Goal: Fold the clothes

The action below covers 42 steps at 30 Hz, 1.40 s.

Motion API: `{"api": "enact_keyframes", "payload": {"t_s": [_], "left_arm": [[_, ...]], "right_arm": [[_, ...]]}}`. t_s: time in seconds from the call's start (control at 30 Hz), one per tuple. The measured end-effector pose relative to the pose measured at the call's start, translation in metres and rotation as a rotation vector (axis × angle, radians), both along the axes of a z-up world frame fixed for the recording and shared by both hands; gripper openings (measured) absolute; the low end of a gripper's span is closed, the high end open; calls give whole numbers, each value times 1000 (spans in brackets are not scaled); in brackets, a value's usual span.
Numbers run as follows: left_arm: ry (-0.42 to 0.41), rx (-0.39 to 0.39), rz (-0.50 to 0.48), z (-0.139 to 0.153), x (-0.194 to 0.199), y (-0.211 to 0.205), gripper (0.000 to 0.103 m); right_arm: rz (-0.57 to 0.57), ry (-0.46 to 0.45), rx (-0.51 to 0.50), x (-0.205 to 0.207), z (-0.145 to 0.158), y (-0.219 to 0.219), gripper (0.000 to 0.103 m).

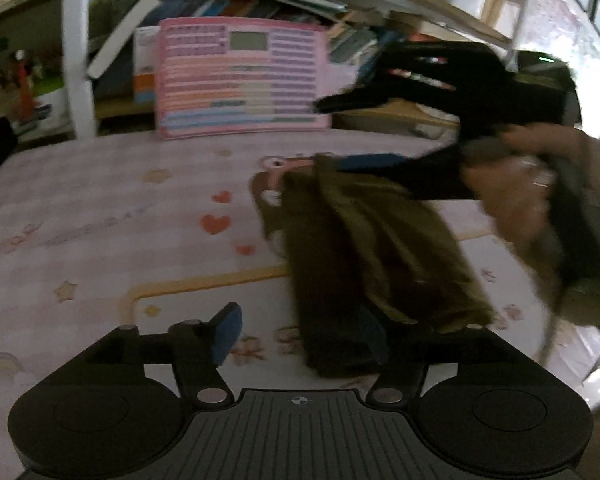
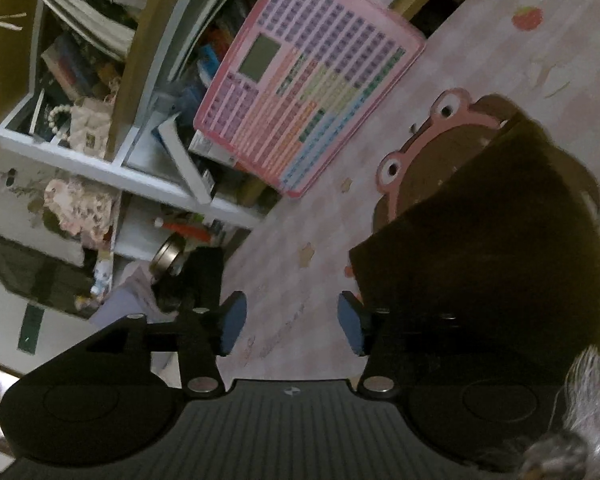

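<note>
A dark olive-brown garment [image 1: 364, 248] hangs bunched above the pink printed bed sheet [image 1: 100, 216]. In the left wrist view my left gripper [image 1: 300, 336] stands open; its left blue pad [image 1: 228, 332] is free, and the cloth drapes over the right finger. The right gripper [image 1: 412, 92] shows at upper right, held in a hand, above the cloth's top; its grip there is blurred. In the right wrist view my right gripper [image 2: 292, 328] is open with both blue pads bare, and the dark garment [image 2: 500, 240] lies beside its right finger.
A pink keyboard toy board [image 1: 240, 80] leans against a cluttered bookshelf [image 1: 260, 4] behind the bed. A white frame post [image 1: 76, 48] stands at the left. A brown cartoon print [image 2: 432, 148] shows on the sheet under the garment.
</note>
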<state>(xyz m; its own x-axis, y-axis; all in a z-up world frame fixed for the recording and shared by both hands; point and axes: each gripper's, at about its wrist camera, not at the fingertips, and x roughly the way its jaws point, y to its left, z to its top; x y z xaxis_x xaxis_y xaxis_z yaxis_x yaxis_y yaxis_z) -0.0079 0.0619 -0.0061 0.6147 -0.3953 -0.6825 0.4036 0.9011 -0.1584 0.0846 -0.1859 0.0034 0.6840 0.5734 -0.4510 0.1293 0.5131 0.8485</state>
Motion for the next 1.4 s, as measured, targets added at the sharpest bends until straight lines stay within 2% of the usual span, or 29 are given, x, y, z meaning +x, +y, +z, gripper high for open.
{"api": "enact_keyframes", "payload": {"t_s": [0.17,0.4,0.5,0.6,0.7,0.77,0.83,0.87,0.97,1.03,1.17,1.23,1.27,1.3,1.33,1.37,1.4], "left_arm": [[-28,-55,-38,2,17,8,66],[-3,-208,-86,3,52,-2,66],[39,-256,-92,-2,66,-10,66],[84,-301,-88,-8,79,-18,66],[164,-325,-70,-21,93,-25,65],[191,-314,-40,-30,99,-29,59],[168,-314,-30,-31,100,-30,32],[153,-322,-29,-29,99,-29,6],[50,-373,-64,-9,87,-22,7],[-5,-330,-75,-2,82,-24,7],[132,-274,-10,-35,102,-21,12],[147,-293,6,-35,103,-17,16],[139,-314,7,-31,100,-15,24],[133,-333,6,-27,98,-12,40],[129,-349,4,-24,96,-9,52],[127,-361,8,-22,94,-6,69],[128,-368,15,-21,92,-3,72]], "right_arm": [[-107,-16,-99,-27,7,-22,60],[-254,-10,-423,-85,4,-49,65],[-255,17,-503,-101,-8,-46,65],[-222,53,-513,-107,-24,-39,65],[-173,66,-517,-105,-36,-28,65],[-158,74,-529,-103,-40,-23,65],[-155,76,-537,-102,-39,-21,65],[-154,77,-541,-101,-39,-20,66],[-147,64,-544,-102,-38,-18,68],[-138,55,-546,-101,-36,-16,71],[-111,74,-557,-96,-40,-11,71],[-103,84,-540,-94,-44,-12,71],[-106,84,-543,-95,-44,-12,71],[-111,82,-538,-95,-43,-13,71],[-117,81,-534,-96,-43,-15,71],[-122,79,-529,-96,-42,-16,71],[-127,81,-518,-97,-42,-18,71]]}}
